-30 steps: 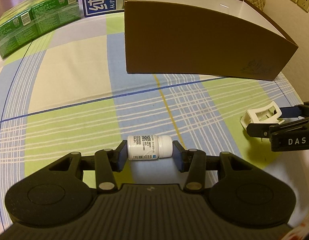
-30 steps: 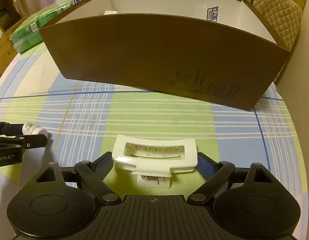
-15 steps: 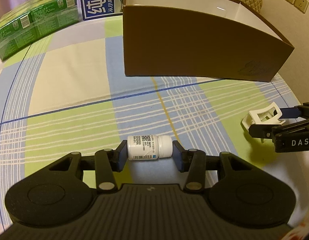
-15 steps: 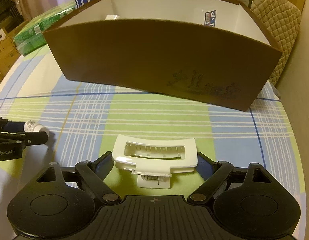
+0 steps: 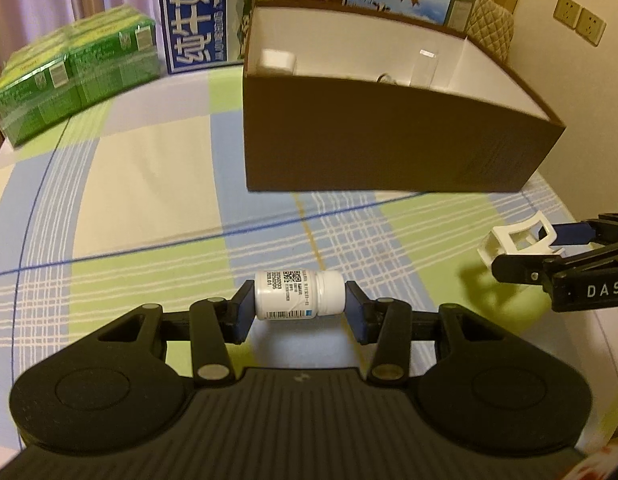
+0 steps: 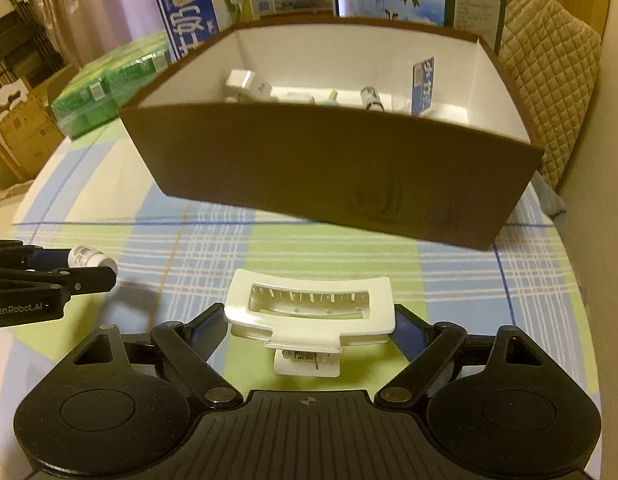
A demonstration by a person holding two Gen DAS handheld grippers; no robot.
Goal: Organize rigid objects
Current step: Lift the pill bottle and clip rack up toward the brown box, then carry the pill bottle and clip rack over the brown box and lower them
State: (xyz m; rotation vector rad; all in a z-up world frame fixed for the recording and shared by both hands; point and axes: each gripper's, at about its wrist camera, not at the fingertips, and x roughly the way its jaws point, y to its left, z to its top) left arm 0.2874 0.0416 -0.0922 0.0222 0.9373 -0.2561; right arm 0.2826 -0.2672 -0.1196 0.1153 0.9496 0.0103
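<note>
Left hand-held gripper (image 5: 300, 303) clamps the white bottle (image 5: 299, 294); only the right view shows the right hand-held gripper (image 6: 309, 326) gripping the hair clip (image 6: 309, 320).

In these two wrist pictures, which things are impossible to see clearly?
- Floor of the brown cardboard box, left wrist view: hidden by its front wall.
- Items inside, right wrist view: blurred, only their tops show.
- Print on the small white plastic bottle: too small.
- Underside of the white plastic hair claw clip: hidden.
</note>
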